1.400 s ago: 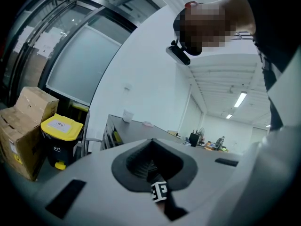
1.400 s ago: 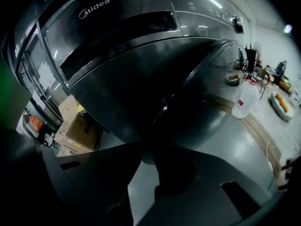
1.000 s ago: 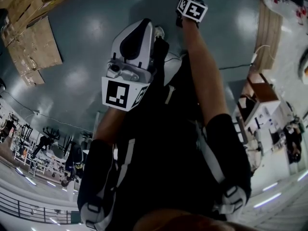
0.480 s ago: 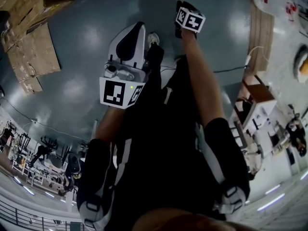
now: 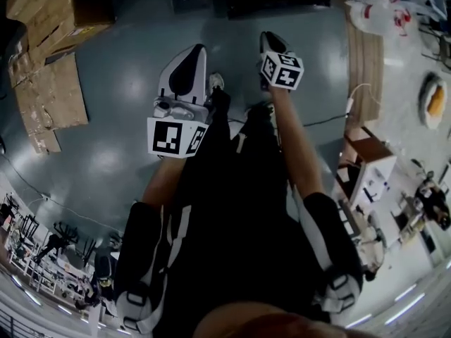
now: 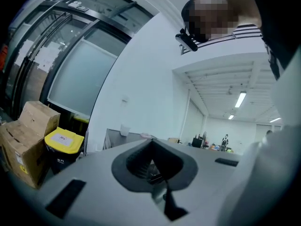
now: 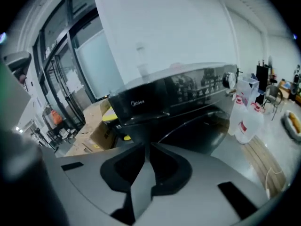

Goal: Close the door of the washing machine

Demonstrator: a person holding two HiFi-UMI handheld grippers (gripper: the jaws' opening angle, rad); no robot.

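Ahead of the right gripper (image 7: 148, 147), beyond its jaws, stood the washing machine (image 7: 174, 95): a dark, glossy front-loader on the grey floor (image 5: 120, 76), with pale brand lettering at the left of its control panel and a round knob (image 7: 229, 80) at the right. Below the panel we saw the door (image 7: 202, 128), a dark round front whose curved rim caught a thin line of light. We could not tell whether it lay fully shut against the cabinet. To the machine's left sat cardboard boxes (image 7: 101, 126), and white containers with red labels (image 7: 247, 121) stood just beside it on the right. Neither tool touched the machine. The right gripper's jaws had just been closing and stood a narrow slit apart, with nothing between them. The left gripper (image 6: 151, 142) pointed roughly level toward a white wall (image 6: 141, 79), its jaws together at the tips and empty. A yellow-lidded bin (image 6: 63, 142) showed at that view's left.
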